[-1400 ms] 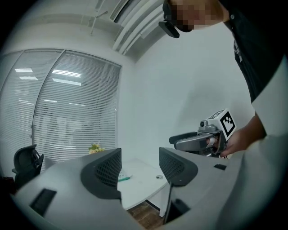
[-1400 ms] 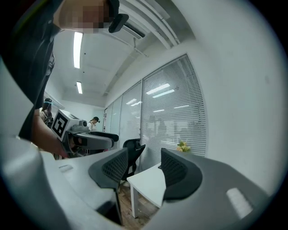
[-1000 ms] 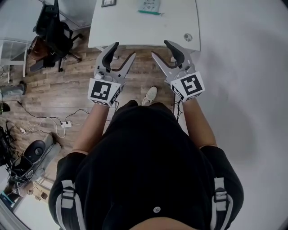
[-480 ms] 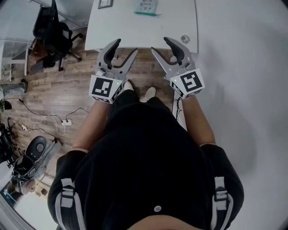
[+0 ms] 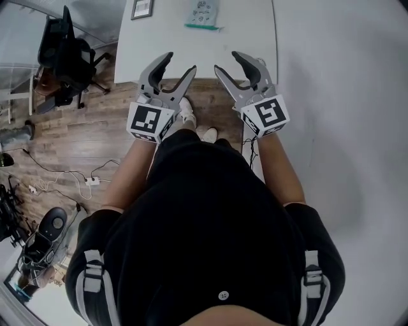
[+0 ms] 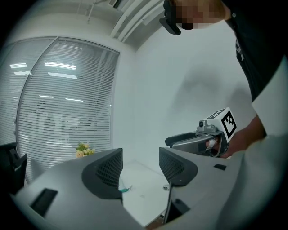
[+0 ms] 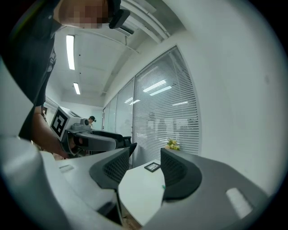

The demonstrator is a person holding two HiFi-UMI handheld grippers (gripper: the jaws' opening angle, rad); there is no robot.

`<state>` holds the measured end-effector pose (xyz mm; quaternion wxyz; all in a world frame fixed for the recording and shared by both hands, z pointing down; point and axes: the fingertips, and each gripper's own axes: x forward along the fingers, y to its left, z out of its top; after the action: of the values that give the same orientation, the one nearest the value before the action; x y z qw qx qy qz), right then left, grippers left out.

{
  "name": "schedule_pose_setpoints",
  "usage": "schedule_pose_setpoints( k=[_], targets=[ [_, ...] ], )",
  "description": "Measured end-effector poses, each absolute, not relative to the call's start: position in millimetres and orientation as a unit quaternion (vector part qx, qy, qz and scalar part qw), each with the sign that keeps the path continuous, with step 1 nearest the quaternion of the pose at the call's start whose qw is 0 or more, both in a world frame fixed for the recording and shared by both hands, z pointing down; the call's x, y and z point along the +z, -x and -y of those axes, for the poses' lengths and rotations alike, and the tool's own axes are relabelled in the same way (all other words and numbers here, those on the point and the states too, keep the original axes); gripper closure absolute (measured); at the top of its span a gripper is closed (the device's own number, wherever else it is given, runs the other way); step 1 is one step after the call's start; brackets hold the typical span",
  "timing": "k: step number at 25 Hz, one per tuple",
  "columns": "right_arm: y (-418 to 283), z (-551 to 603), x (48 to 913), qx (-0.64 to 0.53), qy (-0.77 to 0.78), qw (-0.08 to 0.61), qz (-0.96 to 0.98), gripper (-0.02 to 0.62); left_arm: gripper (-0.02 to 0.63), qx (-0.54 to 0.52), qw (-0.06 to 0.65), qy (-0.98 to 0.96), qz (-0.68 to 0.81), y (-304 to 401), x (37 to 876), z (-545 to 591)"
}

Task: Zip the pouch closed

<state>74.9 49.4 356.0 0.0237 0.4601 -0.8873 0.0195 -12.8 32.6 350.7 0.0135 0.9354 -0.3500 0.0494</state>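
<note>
The pouch lies flat on the white table, at its far part in the head view, with a teal strip along its near edge. Whether the zip is open cannot be read. A picture frame lies on the table left of the pouch, apart from it.

The left gripper and the right gripper are held side by side over the table's near edge, well short of the pouch. Nothing stands between them and it. Each gripper's jaws are spread wide with nothing between them.

The person's shoes stand on the wood floor below the grippers. An office chair stands left of the table.

Only the gripper views show the window blinds and a small bunch of flowers beyond the table. The left gripper view also shows a small round item on the table.
</note>
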Motion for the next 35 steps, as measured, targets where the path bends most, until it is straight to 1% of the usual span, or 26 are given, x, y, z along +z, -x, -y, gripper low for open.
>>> schedule_pose_setpoints(
  k=[15,22,29,35],
  targets=[
    [-81,74,369,0.031,-0.495,0.061,0.866,0.373,0.353,0.045,0.034,-0.949,0.31,7,365,96],
    [-78,116,381,0.045,-0.515,0.081,0.852,0.373,0.353,0.049,0.052,-0.956,0.286,11,380,134],
    [-93,150,411,0.063,-0.534,0.108,0.836,0.373,0.353,0.062,0.091,-0.957,0.269,7,409,169],
    [-116,181,450,0.088,-0.527,0.127,0.835,0.373,0.354,0.087,0.125,-0.952,0.267,-13,447,193]
  ],
)
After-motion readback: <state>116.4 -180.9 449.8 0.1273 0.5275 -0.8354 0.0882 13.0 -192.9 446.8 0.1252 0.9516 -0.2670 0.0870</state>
